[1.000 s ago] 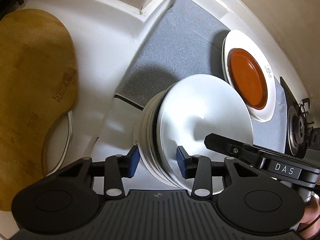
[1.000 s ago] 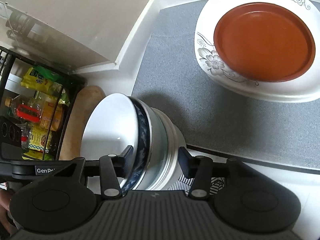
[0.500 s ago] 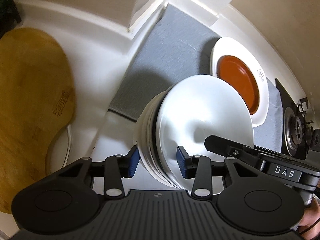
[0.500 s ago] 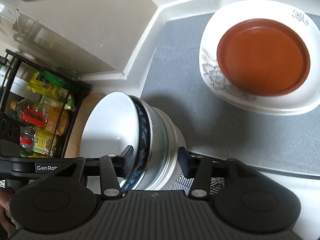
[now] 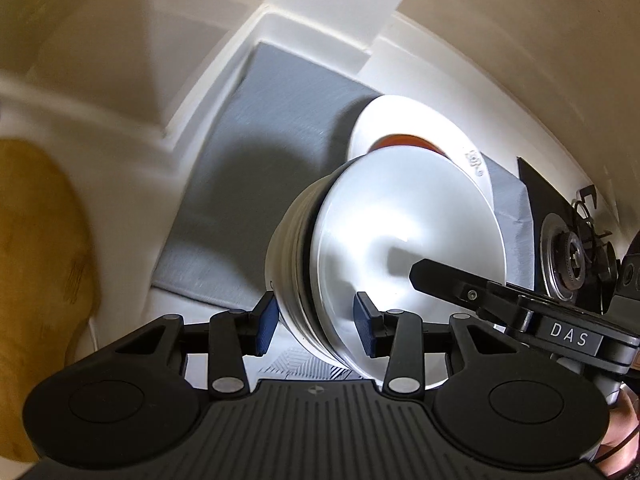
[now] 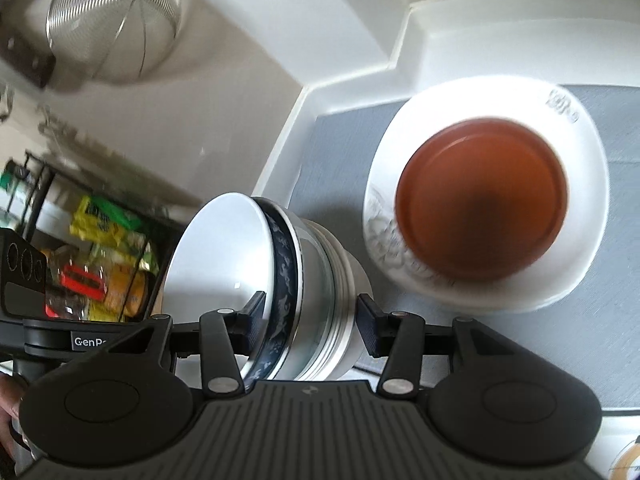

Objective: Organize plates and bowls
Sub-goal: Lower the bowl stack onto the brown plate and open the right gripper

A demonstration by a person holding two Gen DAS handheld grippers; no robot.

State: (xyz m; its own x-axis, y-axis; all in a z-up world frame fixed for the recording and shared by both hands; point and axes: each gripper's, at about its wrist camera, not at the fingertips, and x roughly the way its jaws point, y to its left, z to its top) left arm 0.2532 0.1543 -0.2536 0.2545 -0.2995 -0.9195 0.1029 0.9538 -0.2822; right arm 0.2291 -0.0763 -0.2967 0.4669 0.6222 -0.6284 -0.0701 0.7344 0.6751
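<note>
A stack of nested bowls (image 5: 380,256), white with one blue-patterned rim (image 6: 280,280), hangs in the air between both grippers. My left gripper (image 5: 316,330) is shut on one side of the stack. My right gripper (image 6: 310,326) is shut on the opposite side. A brown plate (image 6: 482,200) lies on a white flowered plate (image 6: 580,272) on the grey mat (image 5: 256,160), beyond the stack. In the left wrist view the stack hides most of the brown plate (image 5: 404,141).
A wooden cutting board (image 5: 36,264) lies at the left. A stove burner (image 5: 568,260) is at the right. A metal strainer (image 6: 112,20) hangs on the wall and a rack of food packets (image 6: 104,256) stands at the left.
Both grippers have lifted the bowl stack higher and carried it toward the two plates. The mat and plates look farther away and the views are blurred by motion.
</note>
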